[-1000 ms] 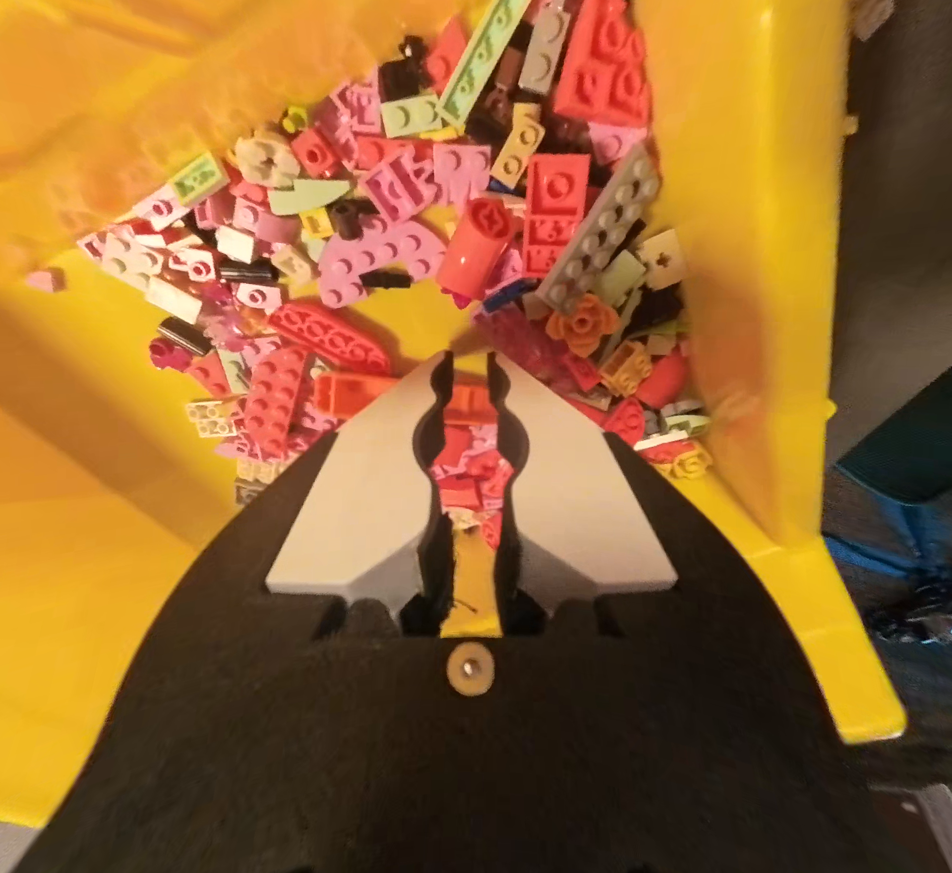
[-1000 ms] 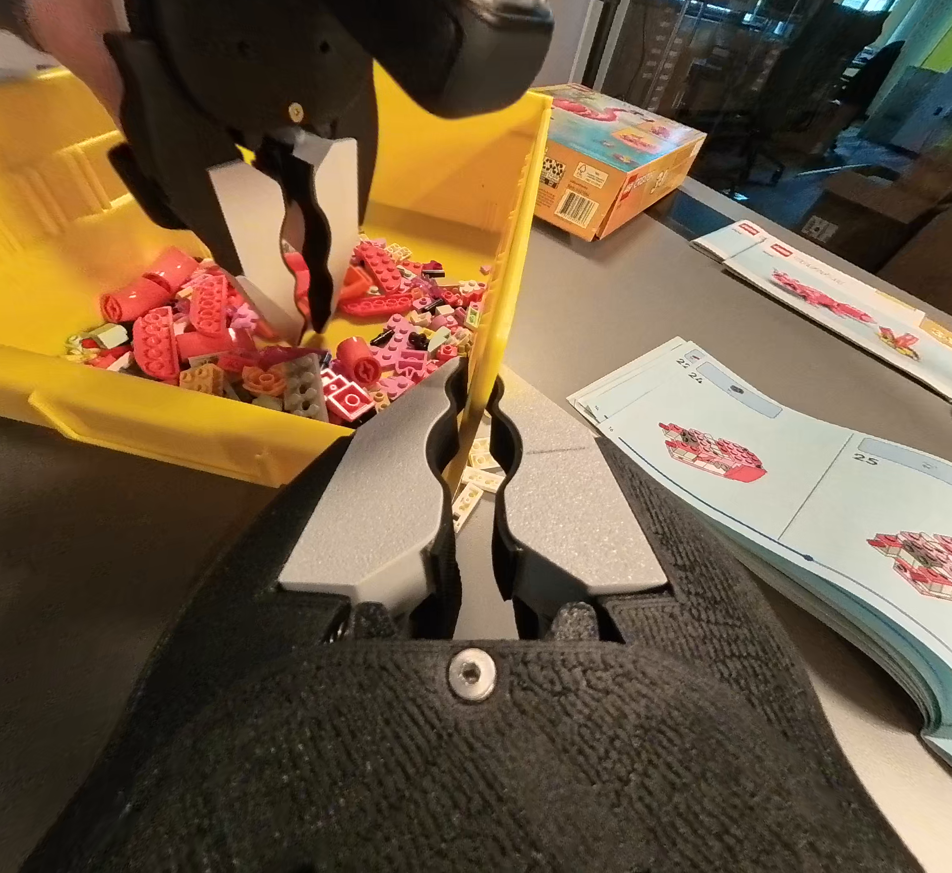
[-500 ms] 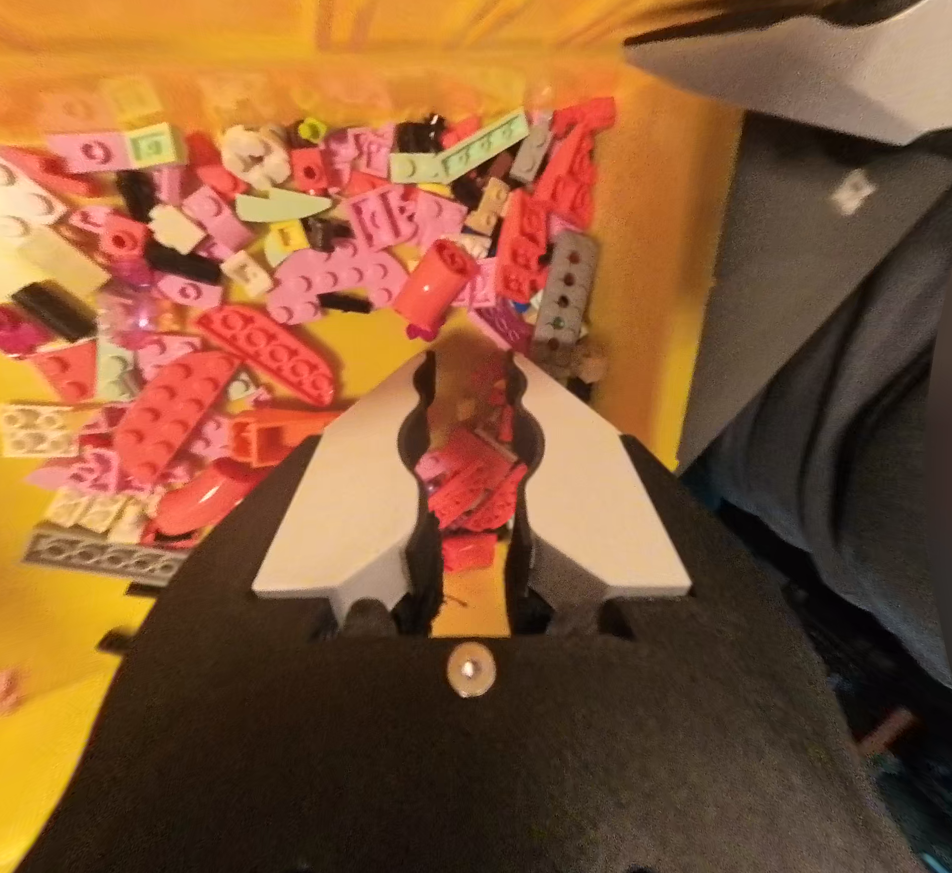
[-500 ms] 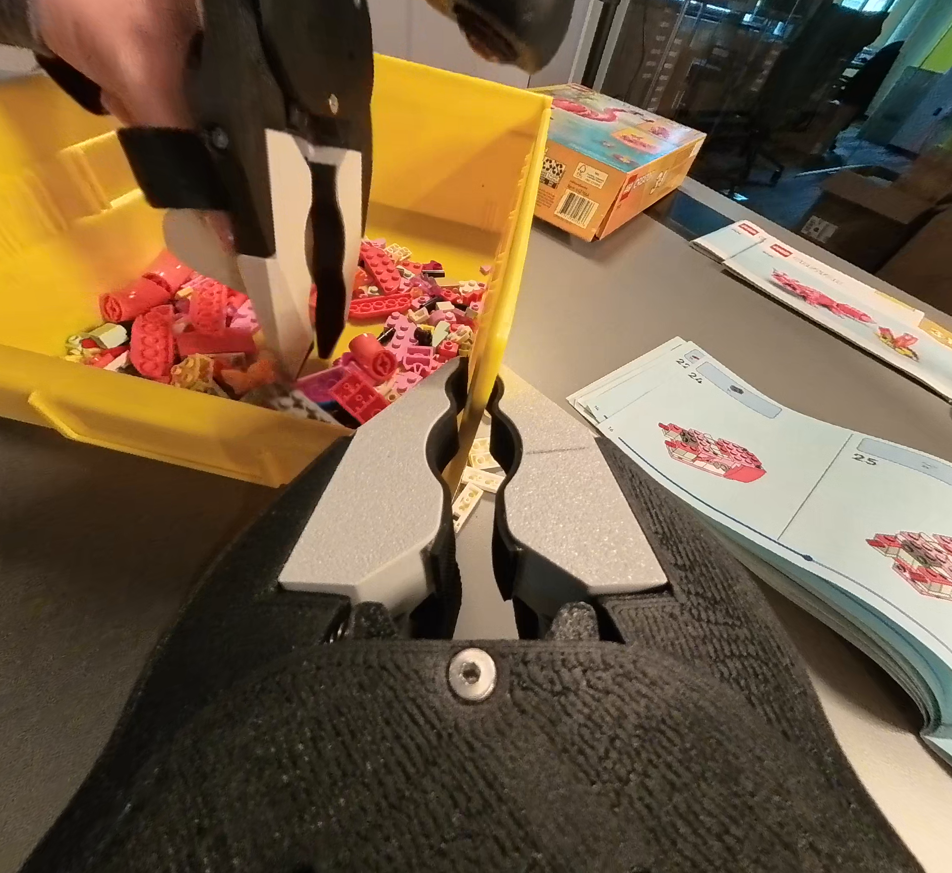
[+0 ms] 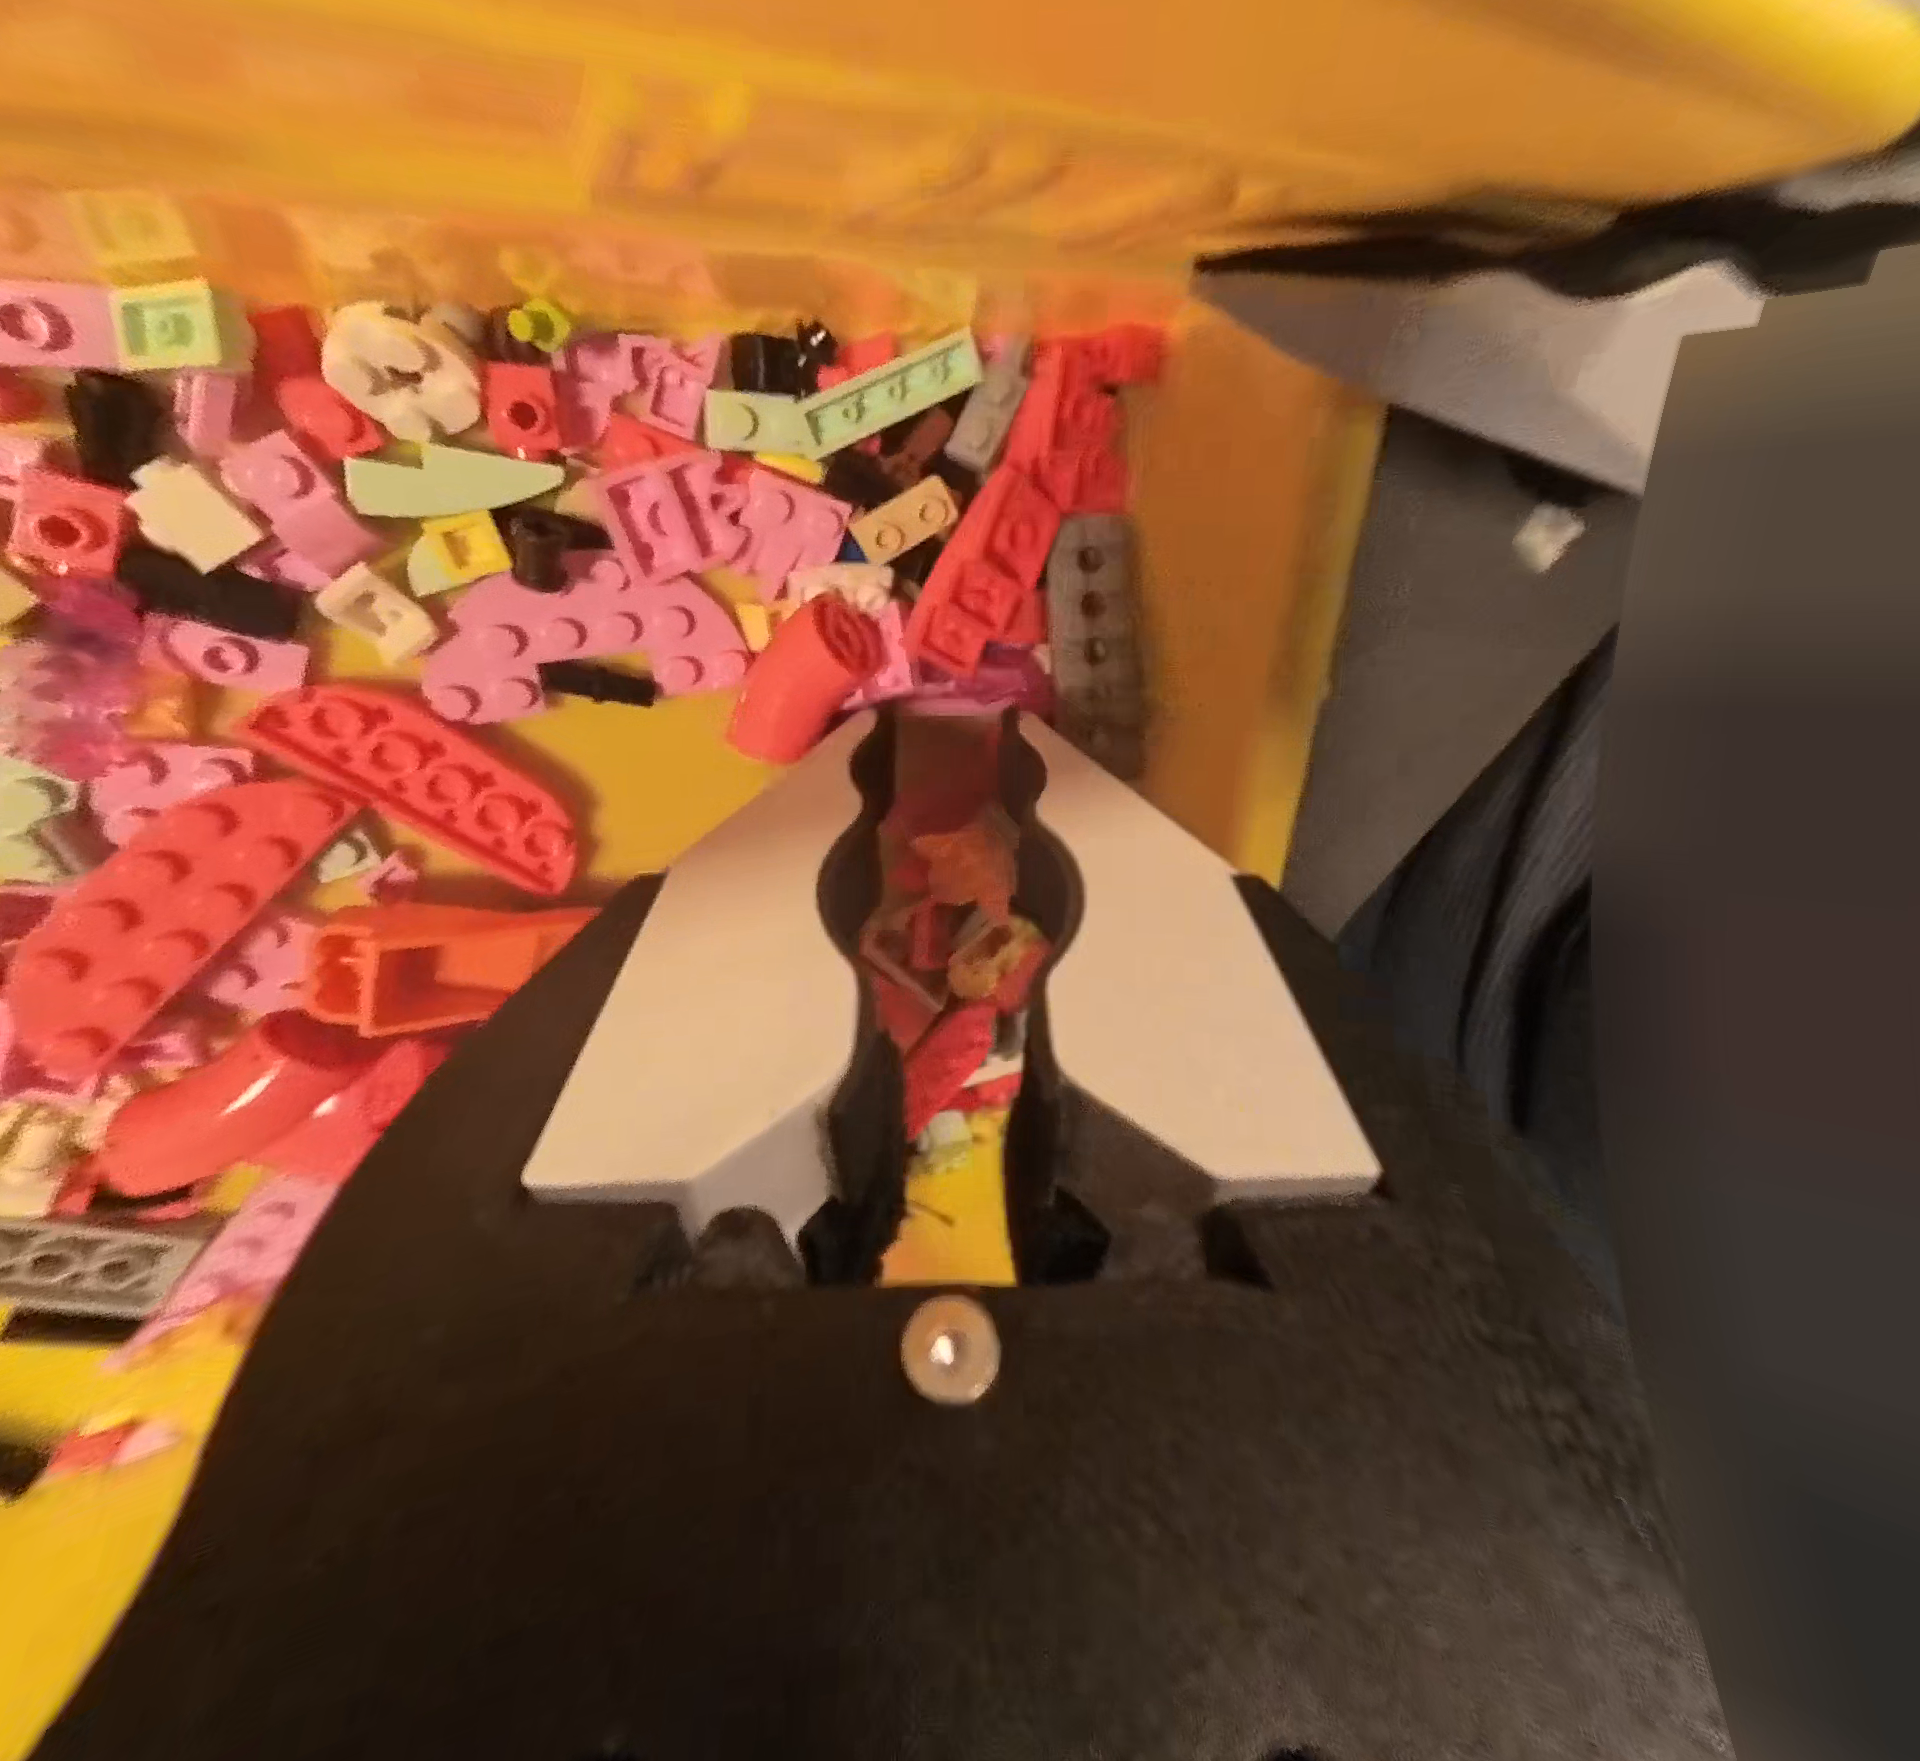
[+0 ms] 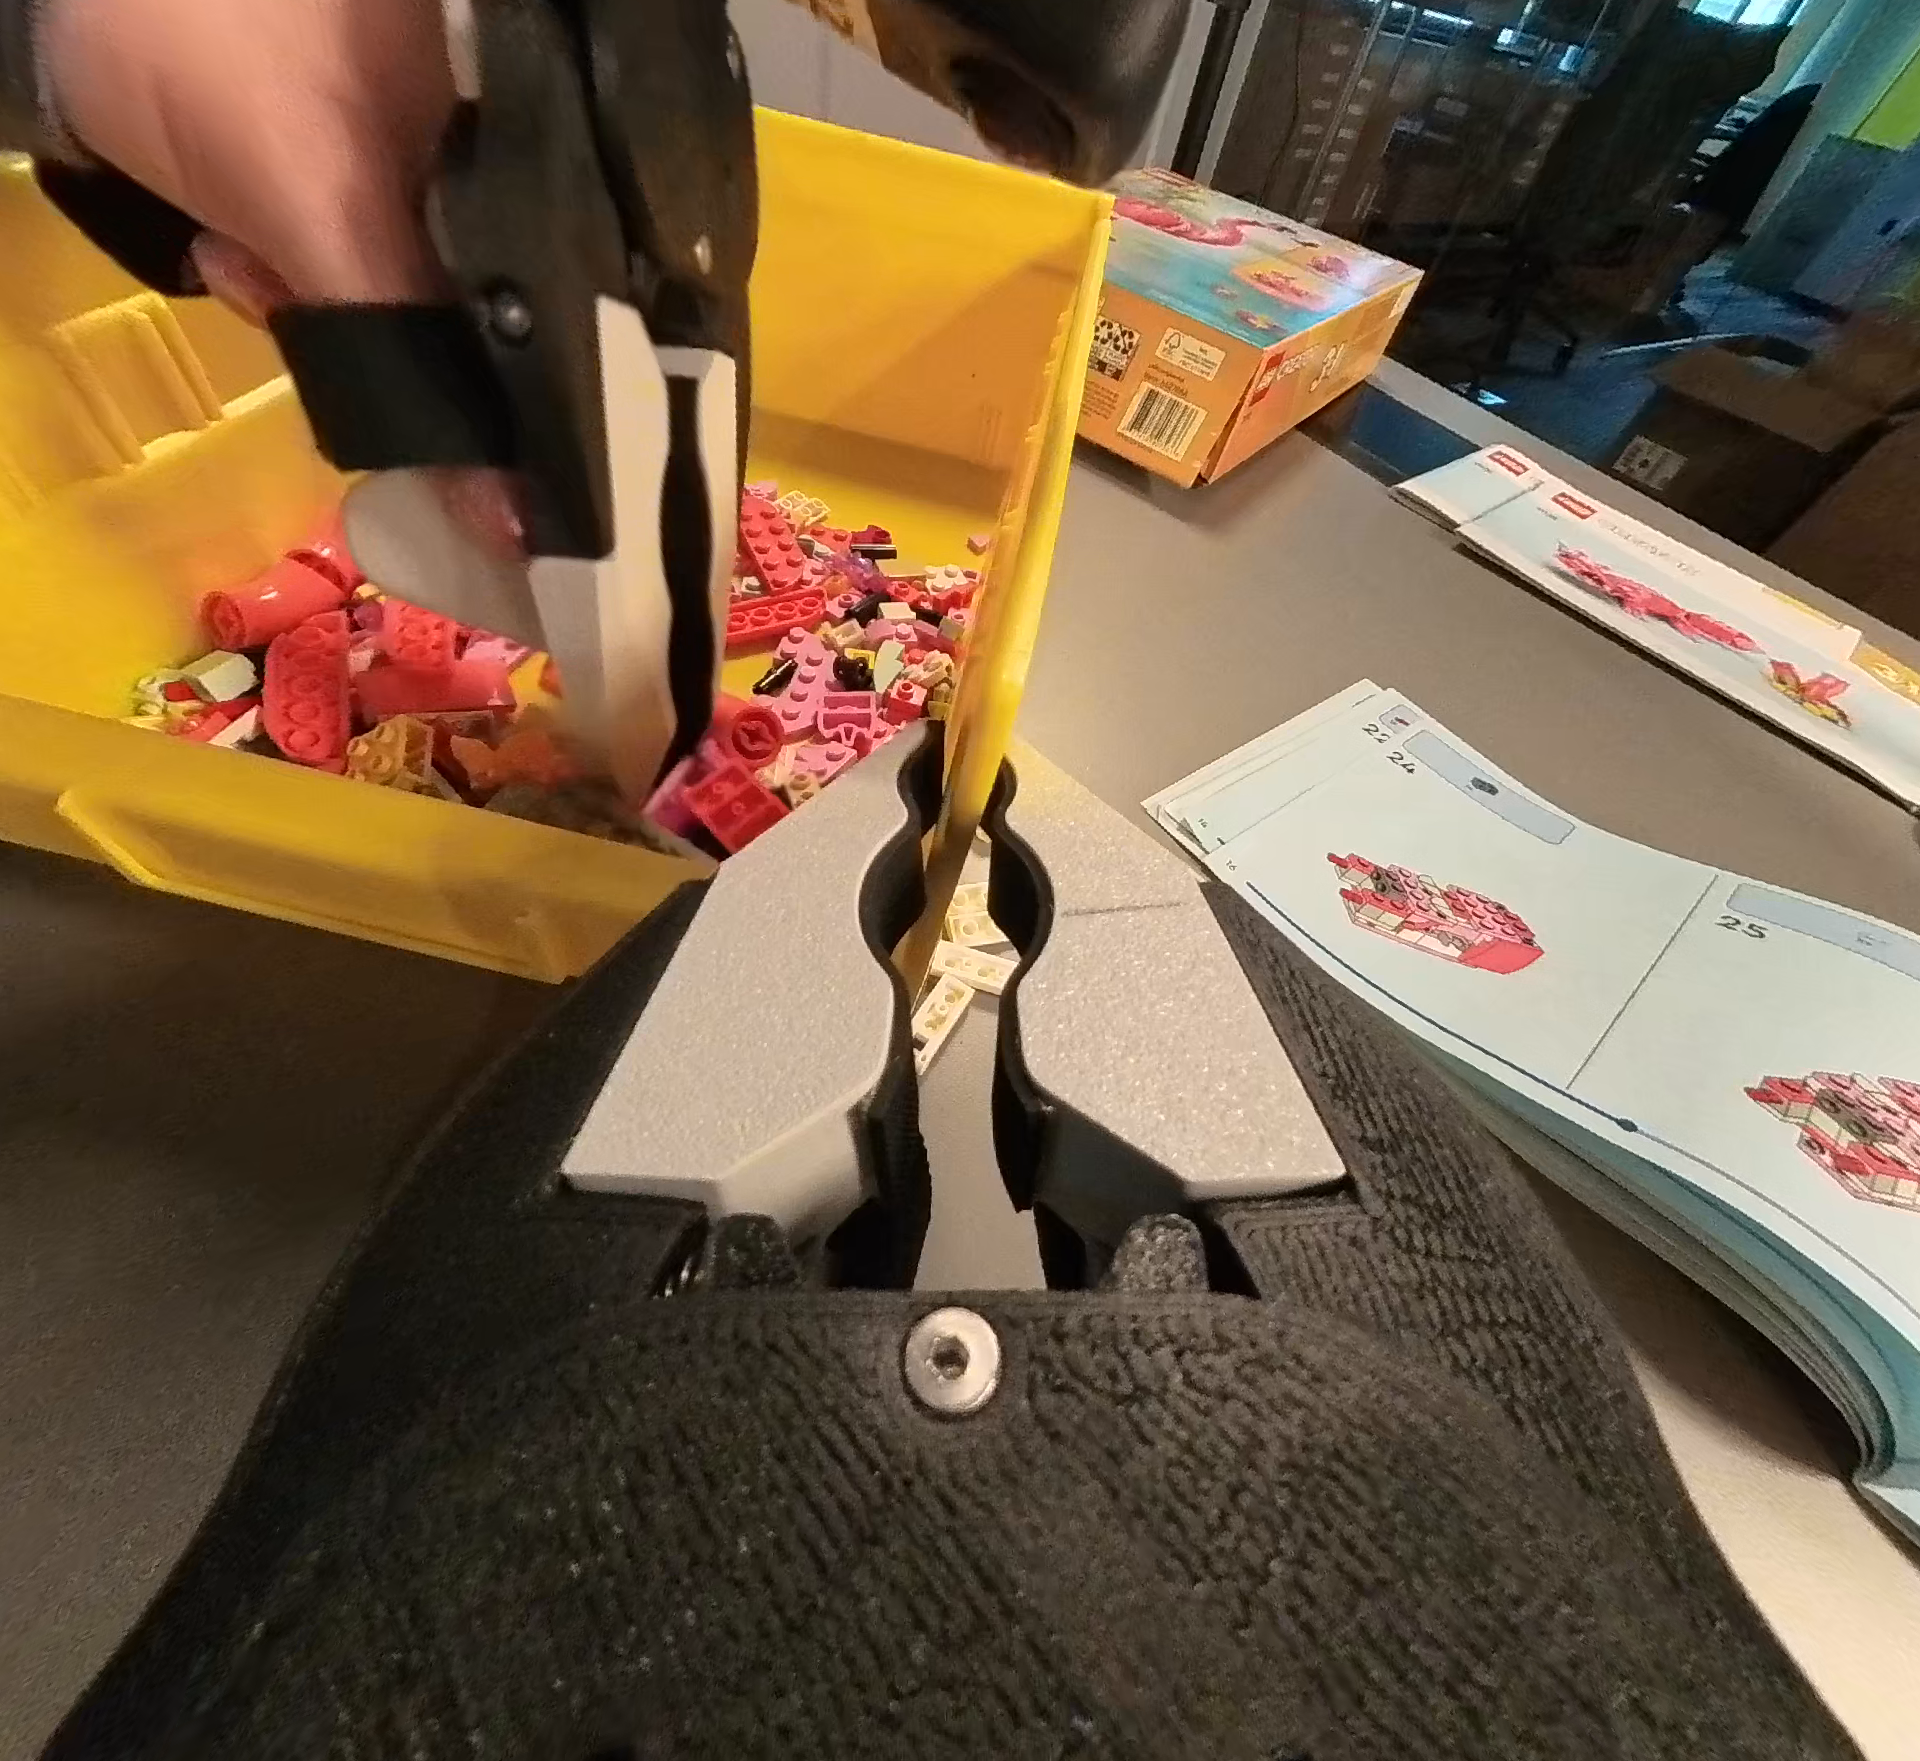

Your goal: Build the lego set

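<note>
Yellow bin (image 6: 914, 340), seemingly pink-red bricks (image 5: 582, 631)

Motion blur smears the yellow bin's far wall (image 5: 727, 49) in the left wrist view, and the bricks at the left edge (image 5: 62, 703) are cut off. The left gripper's fingertips (image 6: 649, 766) sink blurred among the bricks, so what lies between them cannot be told. The open booklet (image 6: 1662, 1036) runs off the frame's right edge.
</note>
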Available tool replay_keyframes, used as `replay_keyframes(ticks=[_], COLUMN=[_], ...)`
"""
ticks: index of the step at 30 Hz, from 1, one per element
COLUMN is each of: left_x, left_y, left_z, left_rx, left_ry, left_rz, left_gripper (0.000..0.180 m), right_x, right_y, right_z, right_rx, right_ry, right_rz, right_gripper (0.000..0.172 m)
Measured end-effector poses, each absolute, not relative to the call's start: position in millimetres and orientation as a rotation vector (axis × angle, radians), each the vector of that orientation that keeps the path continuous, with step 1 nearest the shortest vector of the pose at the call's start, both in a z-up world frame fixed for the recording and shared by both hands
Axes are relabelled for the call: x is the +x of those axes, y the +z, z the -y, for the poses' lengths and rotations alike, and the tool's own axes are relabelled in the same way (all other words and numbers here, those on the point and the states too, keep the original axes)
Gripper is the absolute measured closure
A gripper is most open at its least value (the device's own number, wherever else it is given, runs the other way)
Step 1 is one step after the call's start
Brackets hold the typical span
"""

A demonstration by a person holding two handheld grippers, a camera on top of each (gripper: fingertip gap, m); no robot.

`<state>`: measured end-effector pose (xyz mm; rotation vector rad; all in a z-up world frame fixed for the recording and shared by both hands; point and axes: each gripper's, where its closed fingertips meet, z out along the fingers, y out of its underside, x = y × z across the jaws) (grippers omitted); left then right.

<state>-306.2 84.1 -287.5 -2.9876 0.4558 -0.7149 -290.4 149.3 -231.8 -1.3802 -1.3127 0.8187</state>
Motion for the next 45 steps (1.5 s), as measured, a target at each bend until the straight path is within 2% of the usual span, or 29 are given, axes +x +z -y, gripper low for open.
replay_keyframes(ticks=[5,7,11,16,21,24,27,33,41,45], left_x=[-295.5,-297.6,-296.5,-296.8,-310.4,-332.1,-348.9,-351.2,-357.7,-362.1], left_y=[-271.3,-275.0,-280.5,-272.4,-268.5,-262.8,-261.5,-278.0,-278.7,-269.2], left_z=[-101.4,-101.8,-97.4,-95.2,-88.1,-89.0,-85.0,-74.4,-89.8,-95.2], left_rx=[-2.84,-2.845,-2.876,-2.856,-2.884,-2.886,-2.917,-2.993,-2.928,-2.859], left_ry=[-1.033,-1.028,-1.004,-1.04,-0.911,-0.693,-0.509,-0.435,-0.386,-0.311], left_rz=[-0.168,-0.153,-0.199,-0.209,-0.276,-0.314,-0.354,-0.398,-0.354,-0.409], left_gripper=[0.158,0.159,0.171,0.173,0.173,0.173,0.166,0.162,0.18,0.18], right_x=[-290.4,-290.3,-290.3,-290.3,-290.4,-290.4,-290.3,-290.3,-290.4,-290.3], right_y=[-231.8,-231.8,-231.8,-231.7,-231.6,-231.6,-231.5,-231.6,-231.5,-231.6], right_z=[-149.4,-149.4,-149.5,-149.6,-149.9,-150.0,-150.0,-150.1,-150.1,-150.1], right_rx=[-1.38,-1.38,-1.38,-1.38,-1.38,-1.38,-1.379,-1.377,-1.377,-1.373], right_ry=[0.818,0.818,0.819,0.82,0.817,0.816,0.812,0.806,0.808,0.806], right_rz=[1.313,1.313,1.313,1.313,1.312,1.311,1.311,1.311,1.311,1.315], right_gripper=[0.168,0.168,0.168,0.168,0.168,0.168,0.168,0.168,0.168,0.168])
